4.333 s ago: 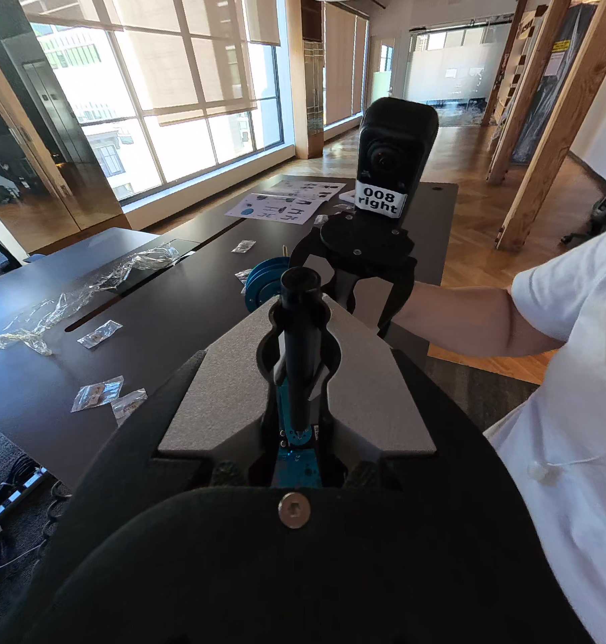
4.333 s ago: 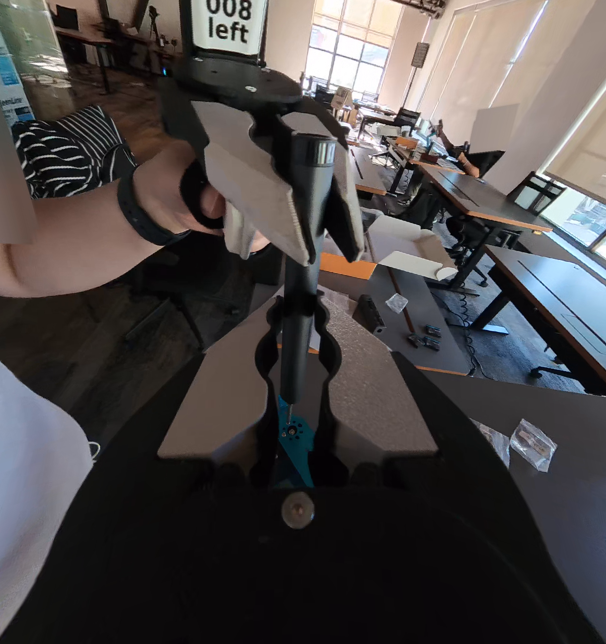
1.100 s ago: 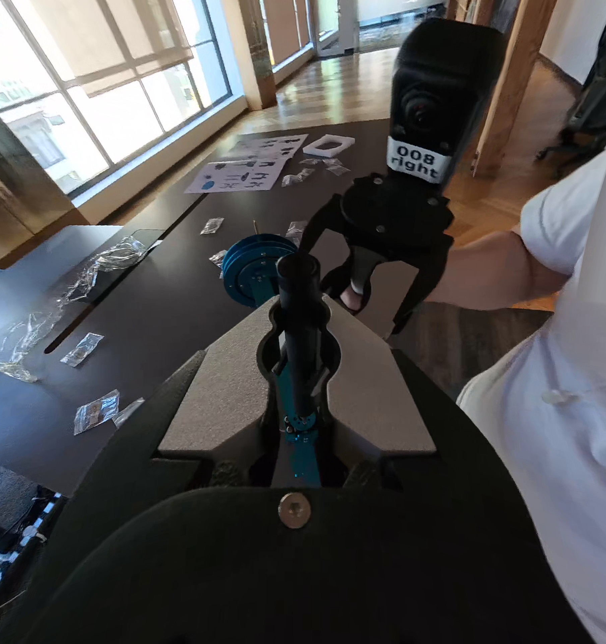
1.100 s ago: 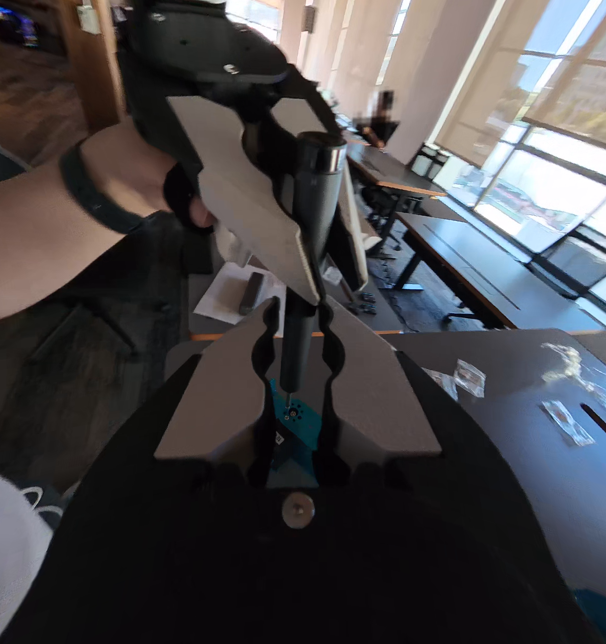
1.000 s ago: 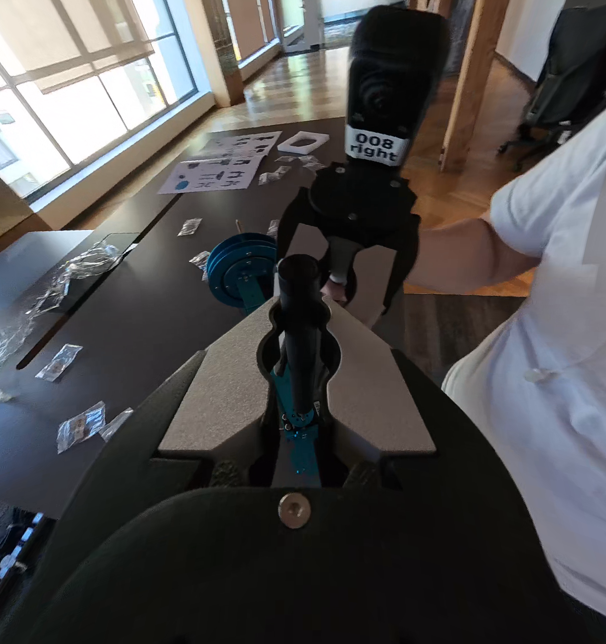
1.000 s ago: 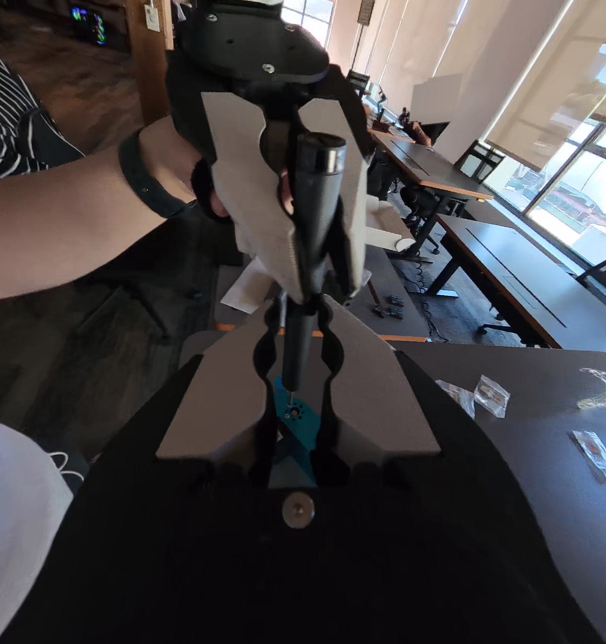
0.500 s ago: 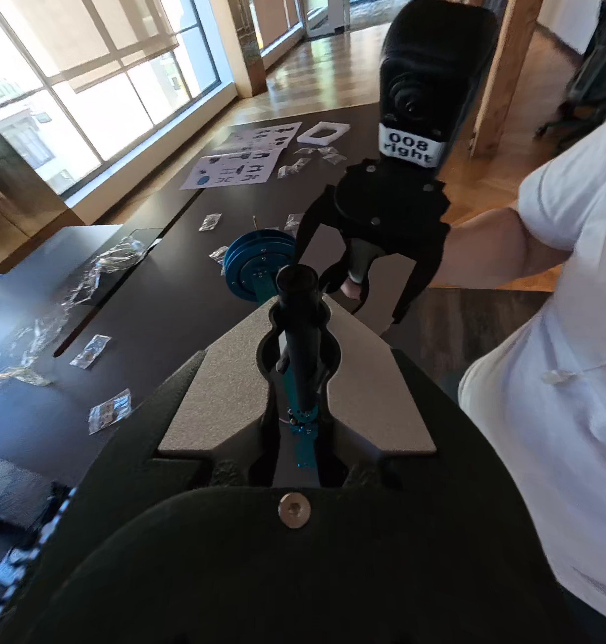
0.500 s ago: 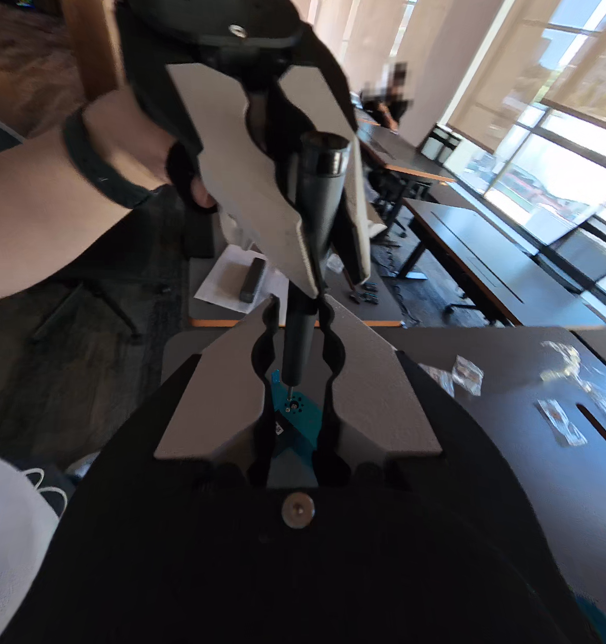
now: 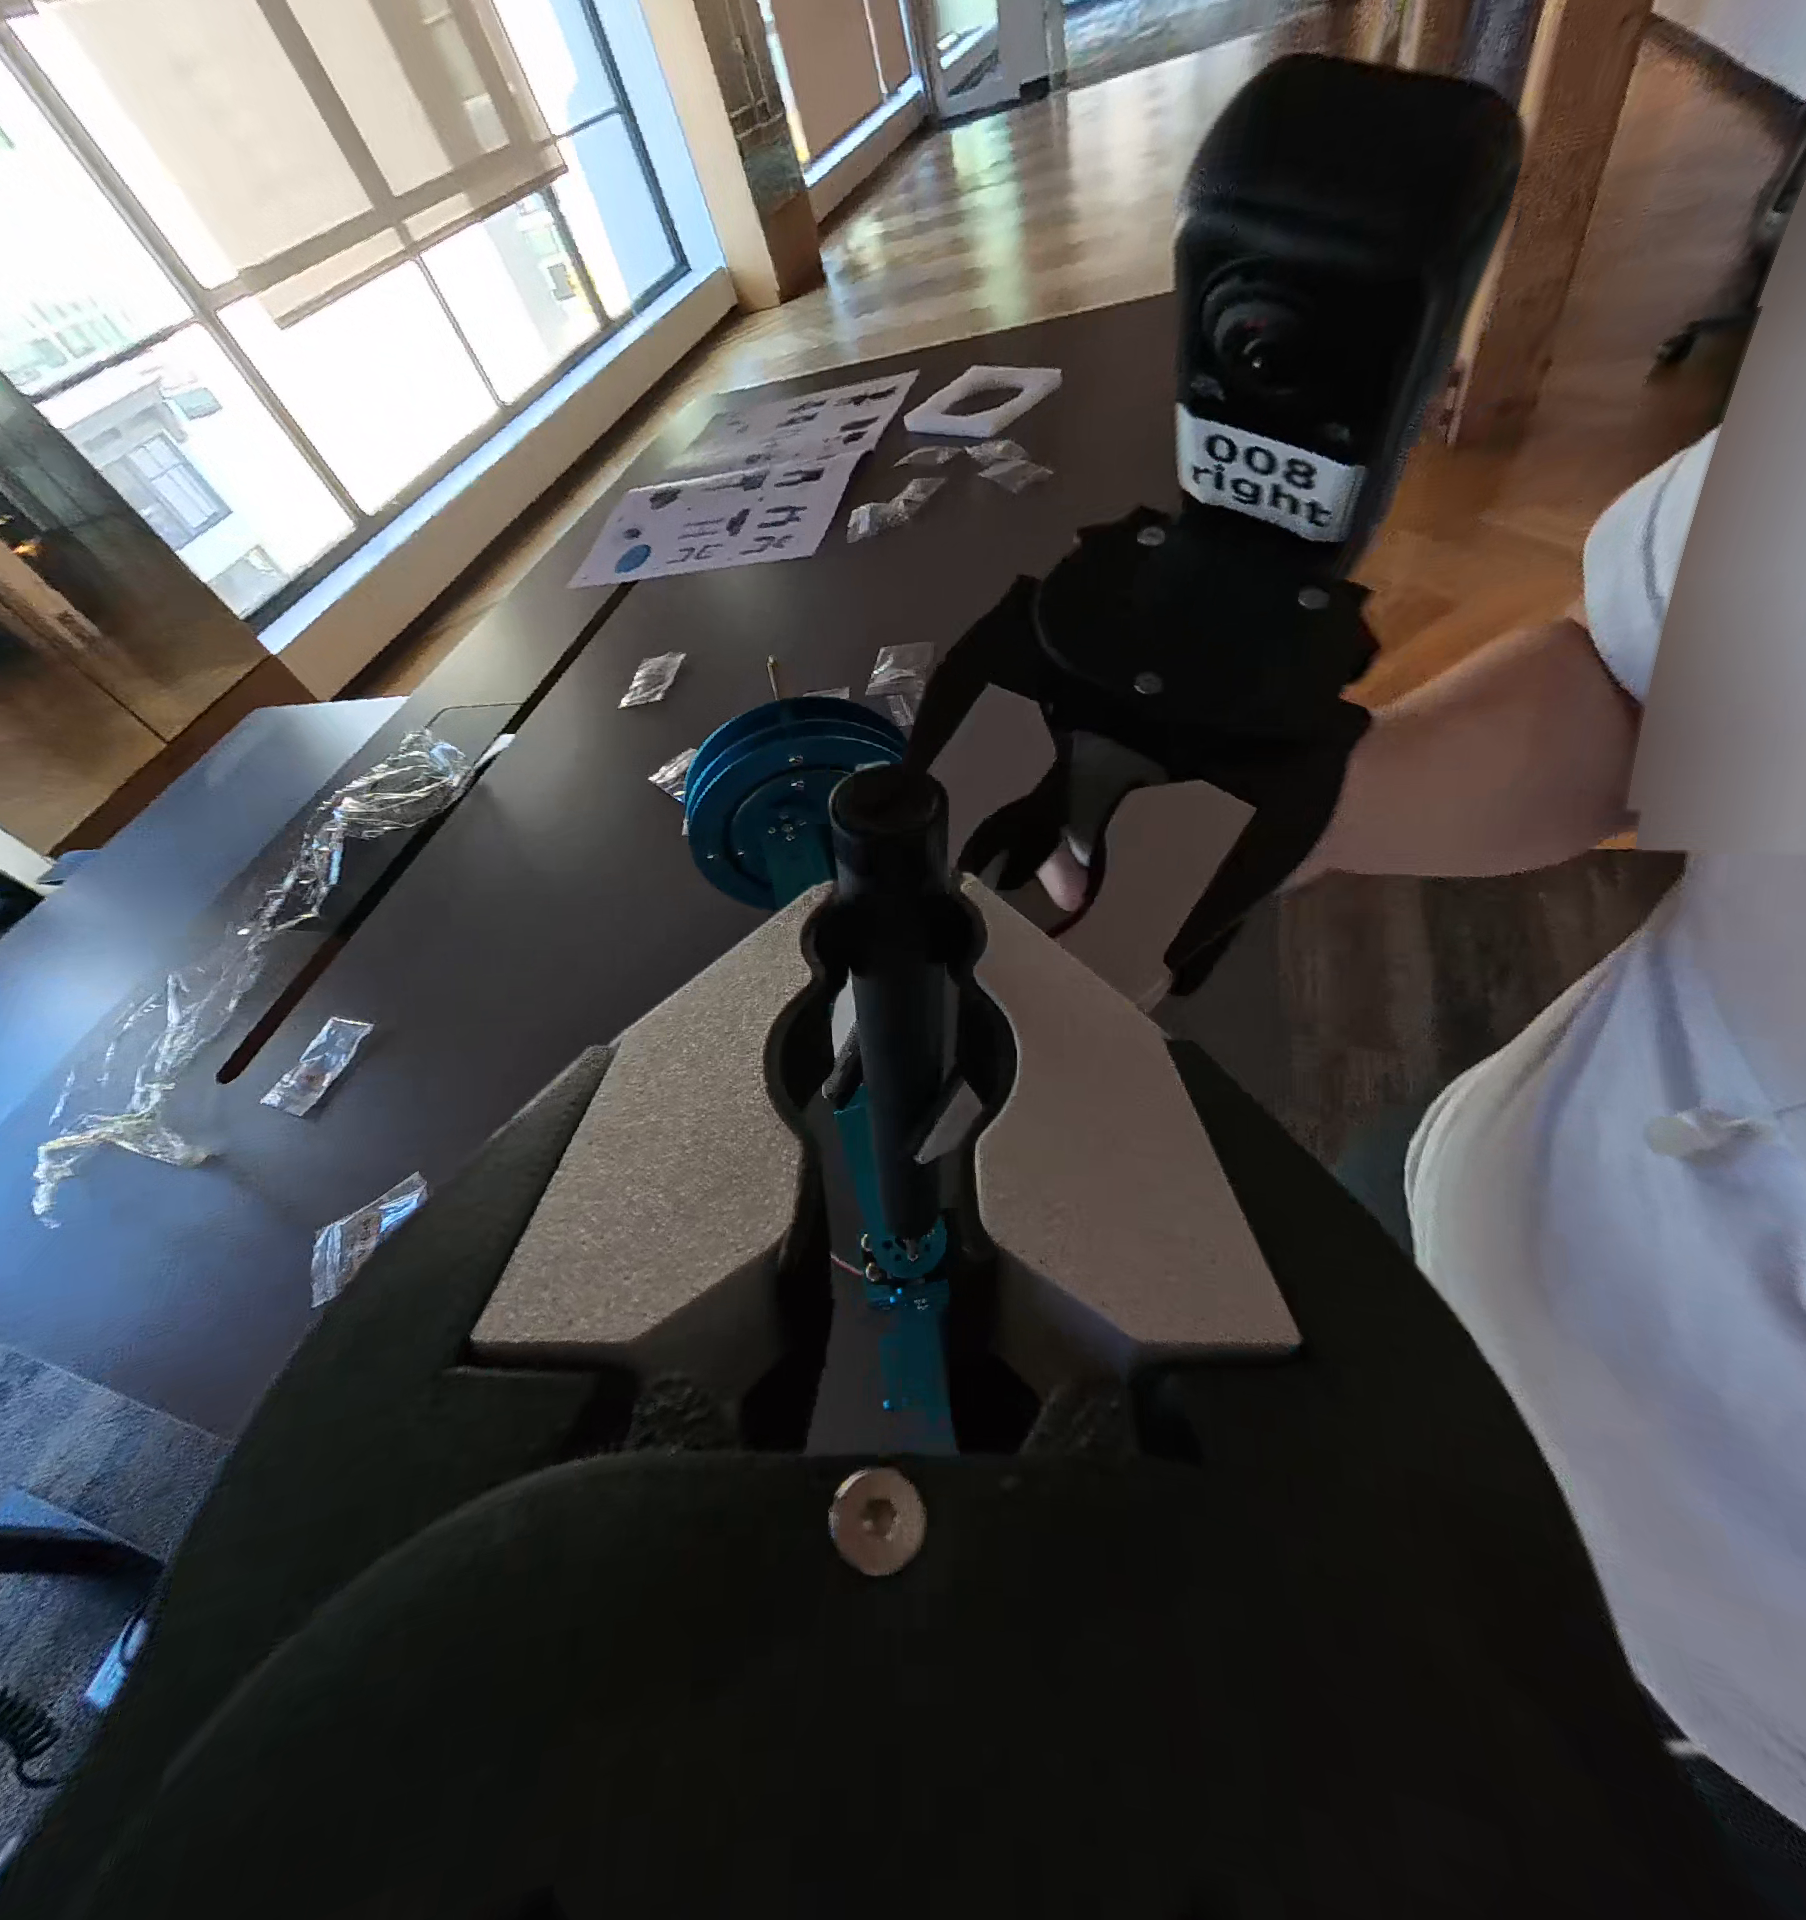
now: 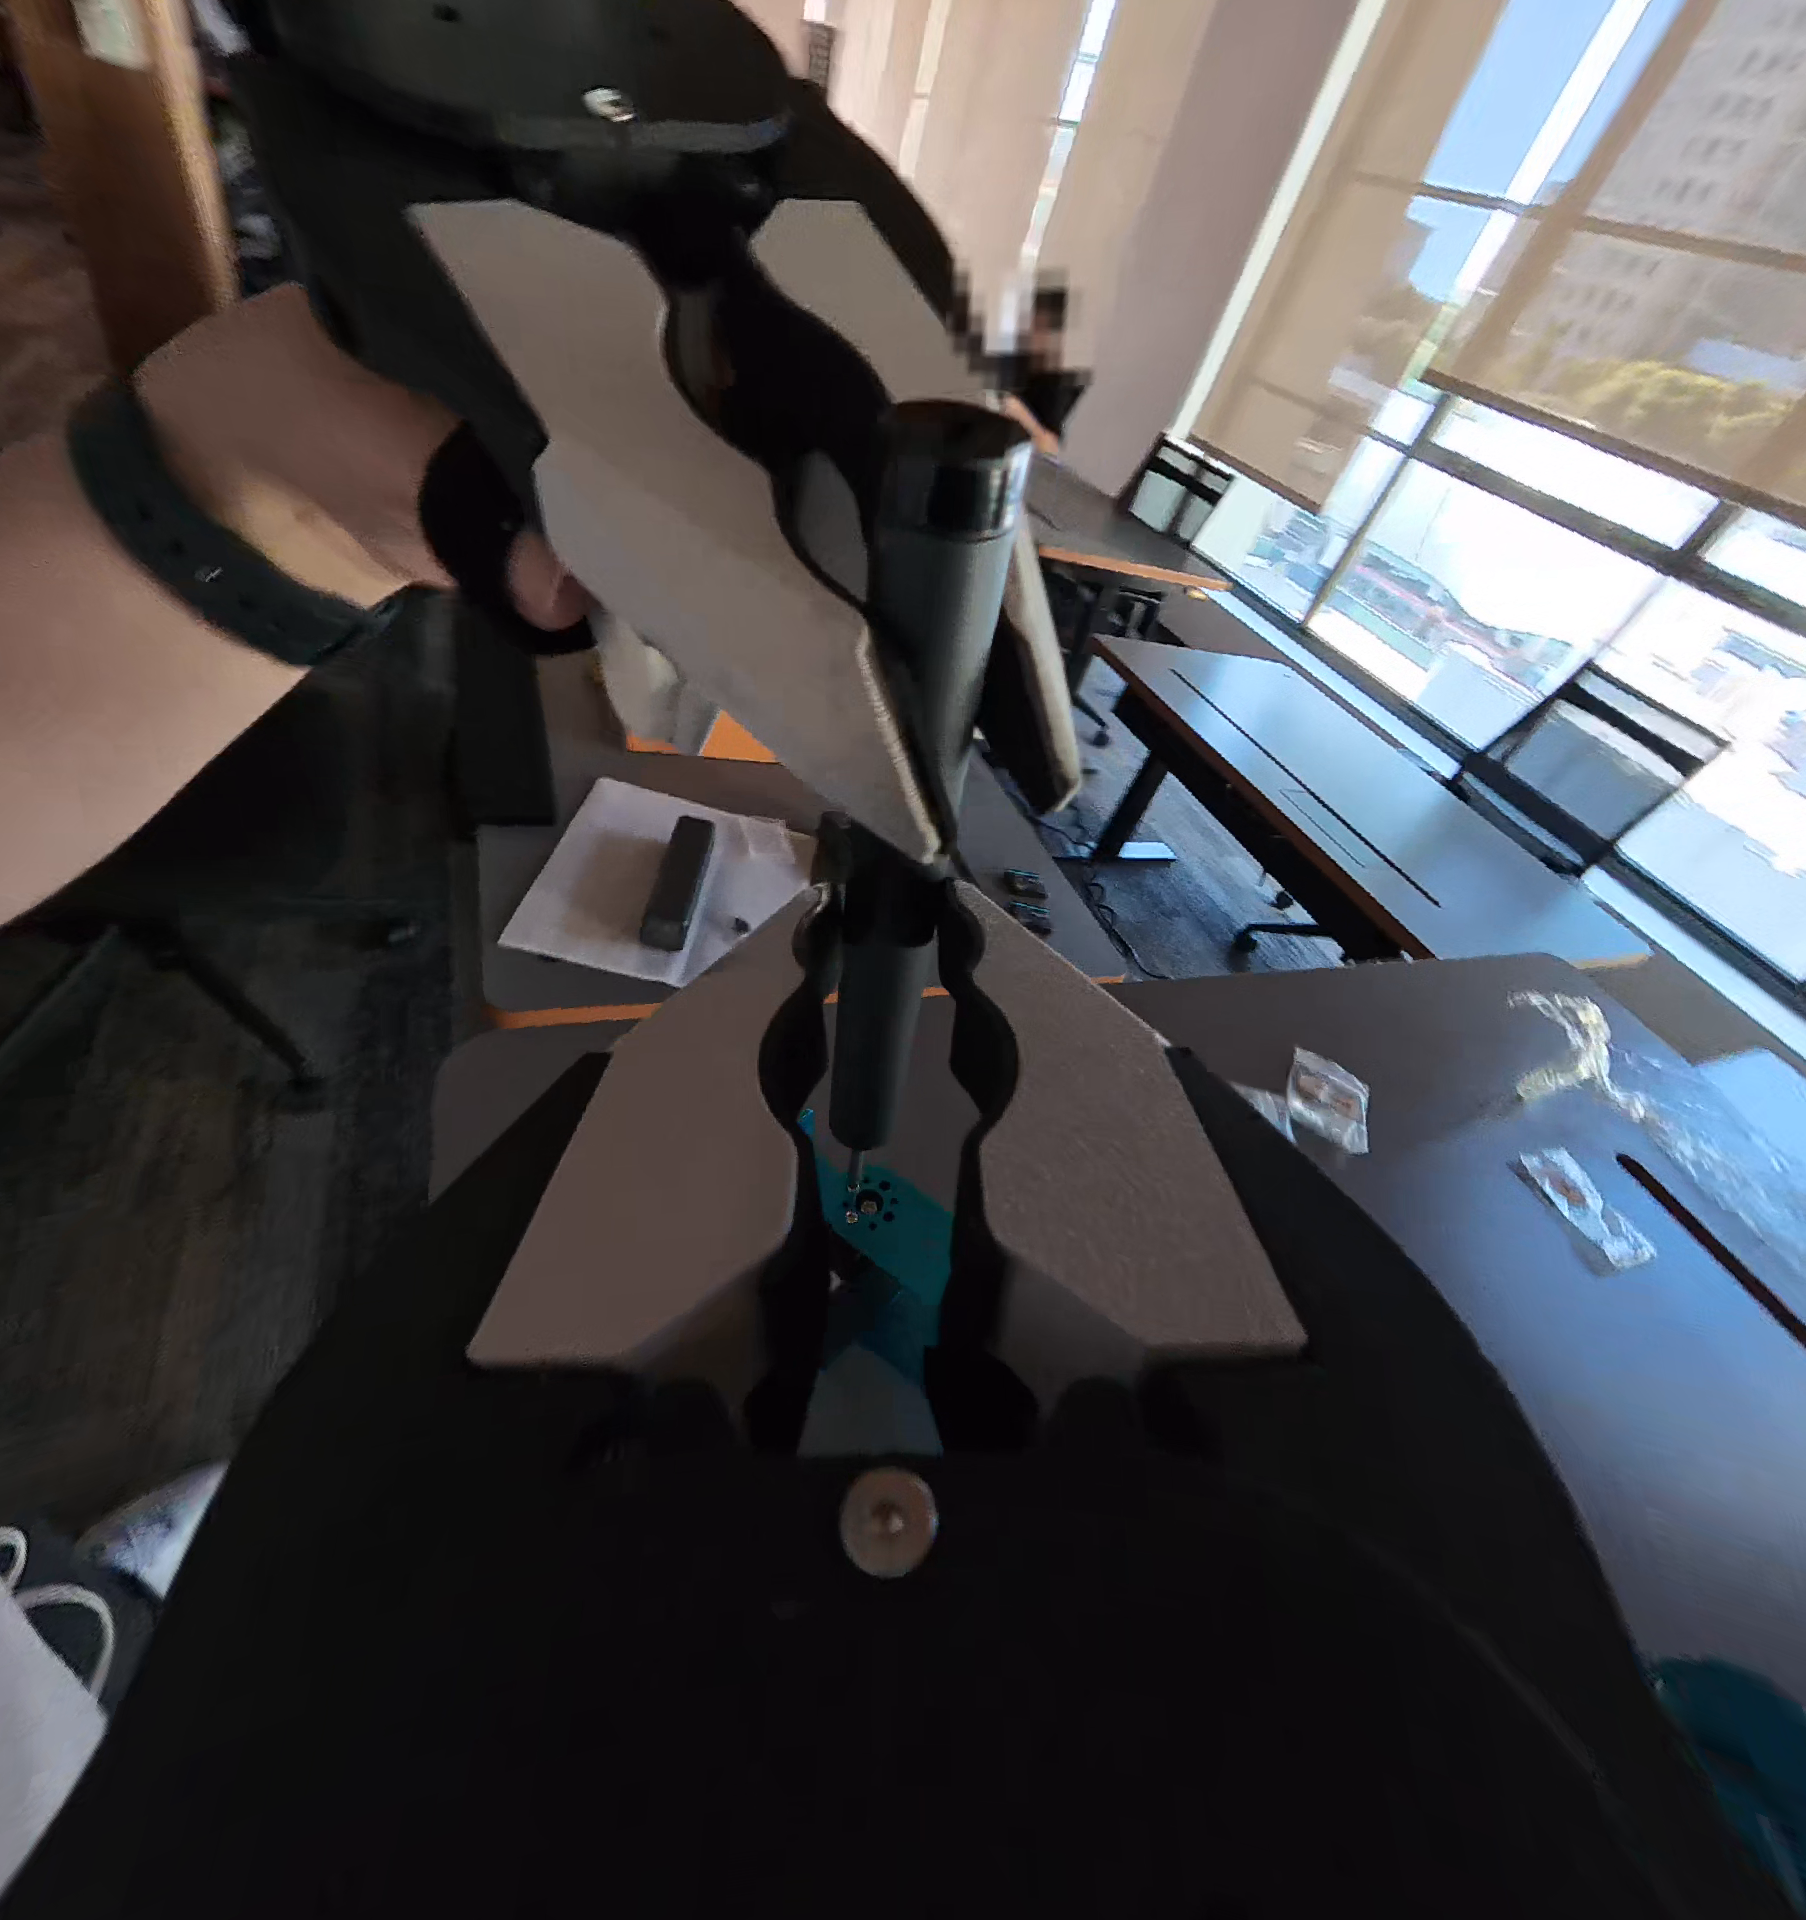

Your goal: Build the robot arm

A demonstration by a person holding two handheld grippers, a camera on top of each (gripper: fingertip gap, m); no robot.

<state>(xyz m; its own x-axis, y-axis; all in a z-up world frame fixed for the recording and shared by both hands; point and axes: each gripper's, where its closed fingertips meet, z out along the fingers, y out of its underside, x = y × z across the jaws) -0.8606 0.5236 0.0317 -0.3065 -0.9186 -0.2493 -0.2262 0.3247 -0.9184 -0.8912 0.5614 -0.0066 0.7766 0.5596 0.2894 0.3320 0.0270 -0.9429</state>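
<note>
Jaws of the left gripper point(image 9: 888, 914) were clenched on a black cylindrical screwdriver point(image 9: 894, 997), pinched in the notch near the fingertips. The right gripper point(image 10: 878, 914) was clamped on a teal metal bracket with a round holed hub point(image 10: 888, 1221), sitting deep between its fingers. The screwdriver's long axis ran steeply, fat butt end up and away, thin bit pointing down at one of the hub's holes, so the tool crossed both sets of fingers rather than lying along them. Only the right wrist view showed the hub's face and the bit meeting it, plus the person's hand point(image 10: 286, 488) with a black wristband point(image 10: 203, 561) behind the left gripper. The left wrist view saw the bracket edge-on as a thin strip, but it showed the dark tabletop point(image 9: 463, 935): a blue grooved metal wheel point(image 9: 774, 800) just beyond the fingertips (couldn't tell if it joined the bracket), small clear plastic packets point(image 9: 317, 1049), crumpled clear wrap point(image 9: 255, 935) and white printed sheets point(image 9: 733, 509) farther back.
</note>
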